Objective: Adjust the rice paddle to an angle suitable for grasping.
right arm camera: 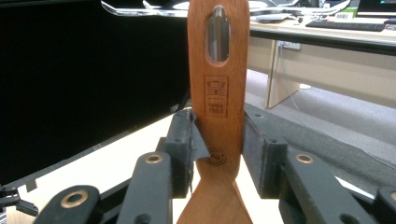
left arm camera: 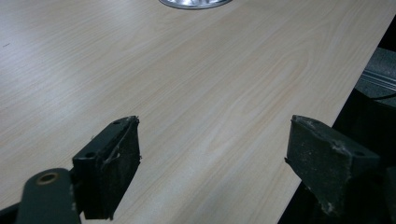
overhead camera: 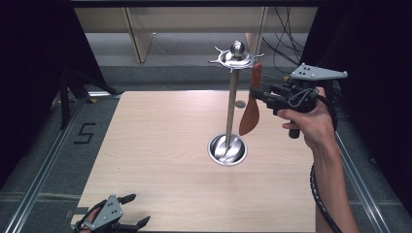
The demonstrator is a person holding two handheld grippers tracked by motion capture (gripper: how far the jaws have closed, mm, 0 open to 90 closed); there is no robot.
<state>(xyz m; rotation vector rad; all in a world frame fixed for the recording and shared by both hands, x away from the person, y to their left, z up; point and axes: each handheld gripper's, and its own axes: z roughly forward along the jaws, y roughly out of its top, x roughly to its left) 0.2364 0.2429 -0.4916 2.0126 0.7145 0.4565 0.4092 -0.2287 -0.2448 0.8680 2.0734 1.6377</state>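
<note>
1. The right tool (overhead camera: pixel 257 92) is clenched on a wooden spatula (overhead camera: pixel 250 110), held upright in the air just beside the metal stand (overhead camera: pixel 232 104), blade down.
2. The stand's round dish-shaped base (overhead camera: pixel 227 149) sits on the desk (overhead camera: pixel 160 160) and holds only its pole.
3. The left tool (overhead camera: pixel 131 211) rests released at the desk's near edge, jaws apart with nothing between them.

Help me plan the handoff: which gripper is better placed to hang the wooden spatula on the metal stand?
Right. The right gripper is shut on the wooden spatula, upright beside the metal stand, near its top hooks. The left gripper is open and empty at the table's near edge.
</note>
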